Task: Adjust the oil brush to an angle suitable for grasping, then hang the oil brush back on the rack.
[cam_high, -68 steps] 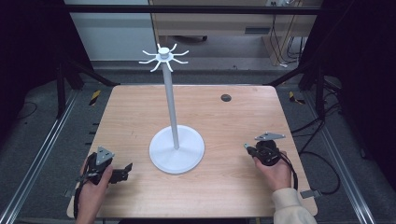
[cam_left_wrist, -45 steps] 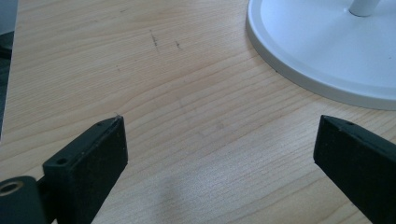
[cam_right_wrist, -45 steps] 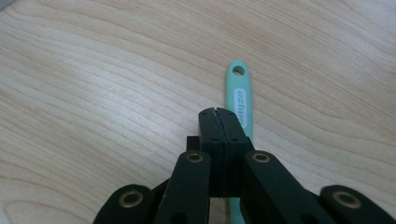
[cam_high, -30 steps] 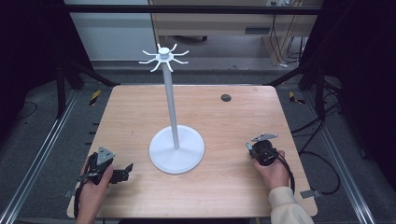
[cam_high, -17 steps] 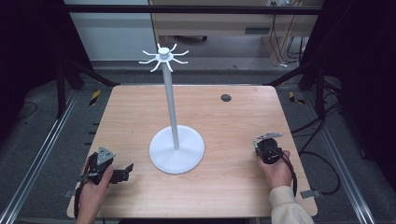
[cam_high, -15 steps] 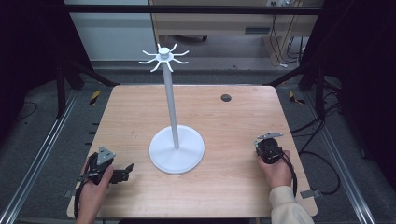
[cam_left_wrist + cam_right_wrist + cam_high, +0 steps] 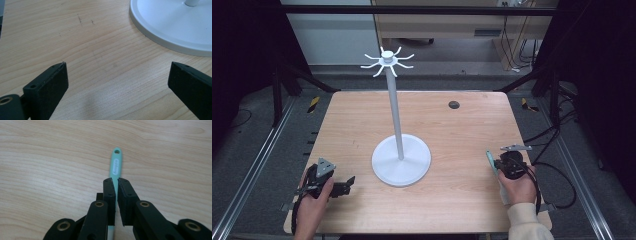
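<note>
a white stand (image 7: 401, 161) with a round base and a tall pole topped by curved hooks sits at the middle of the wooden table (image 7: 362, 120). the left gripper (image 7: 343, 186) rests near the table's front edge at about 8 o'clock from the stand's base, held in the person's left hand (image 7: 312, 200); in the left gripper view its jaws are spread wide over bare wood, with the rim of the base at 1 o'clock. the right gripper (image 7: 493, 164) lies at about 4 o'clock from the base, in the right hand (image 7: 517, 187). its jaws are pressed onto a thin mint-green handle (image 7: 115, 168), which sticks out past the tips toward 12 o'clock in the right gripper view, a hole at its far end. a small dark disc (image 7: 454, 104) lies on the far part of the table, at 1 o'clock from the base.
</note>
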`<state>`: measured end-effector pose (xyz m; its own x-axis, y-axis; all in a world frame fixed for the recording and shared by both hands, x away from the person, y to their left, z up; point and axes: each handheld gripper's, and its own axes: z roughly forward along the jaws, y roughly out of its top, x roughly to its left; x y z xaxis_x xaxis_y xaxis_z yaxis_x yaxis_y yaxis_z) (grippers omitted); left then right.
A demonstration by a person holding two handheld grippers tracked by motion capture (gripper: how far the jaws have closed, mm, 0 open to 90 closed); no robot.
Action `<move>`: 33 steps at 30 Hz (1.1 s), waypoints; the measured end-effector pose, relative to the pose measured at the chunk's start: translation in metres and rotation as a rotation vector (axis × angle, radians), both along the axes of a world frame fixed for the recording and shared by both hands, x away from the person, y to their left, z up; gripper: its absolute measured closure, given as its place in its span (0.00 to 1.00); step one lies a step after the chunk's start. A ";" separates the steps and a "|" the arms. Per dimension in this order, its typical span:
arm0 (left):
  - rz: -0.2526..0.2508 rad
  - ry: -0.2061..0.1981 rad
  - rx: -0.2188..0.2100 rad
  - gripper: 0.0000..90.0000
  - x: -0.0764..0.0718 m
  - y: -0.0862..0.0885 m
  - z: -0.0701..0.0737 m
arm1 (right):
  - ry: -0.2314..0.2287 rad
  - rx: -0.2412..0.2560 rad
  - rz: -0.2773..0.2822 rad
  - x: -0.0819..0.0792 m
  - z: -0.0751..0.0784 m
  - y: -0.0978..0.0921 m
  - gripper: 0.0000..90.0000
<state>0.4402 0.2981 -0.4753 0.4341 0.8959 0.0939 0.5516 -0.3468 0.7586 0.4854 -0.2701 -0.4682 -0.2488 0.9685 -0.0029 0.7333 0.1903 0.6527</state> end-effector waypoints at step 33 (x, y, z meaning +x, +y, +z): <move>-0.010 -0.002 0.009 0.03 0.001 -0.002 0.001 | 0.178 -0.038 0.055 -0.012 0.010 0.010 0.71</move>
<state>0.4411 0.2964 -0.4740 0.4428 0.8907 0.1025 0.5466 -0.3588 0.7567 0.4731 -0.2598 -0.4583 -0.3012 0.9535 0.0100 0.8245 0.2552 0.5050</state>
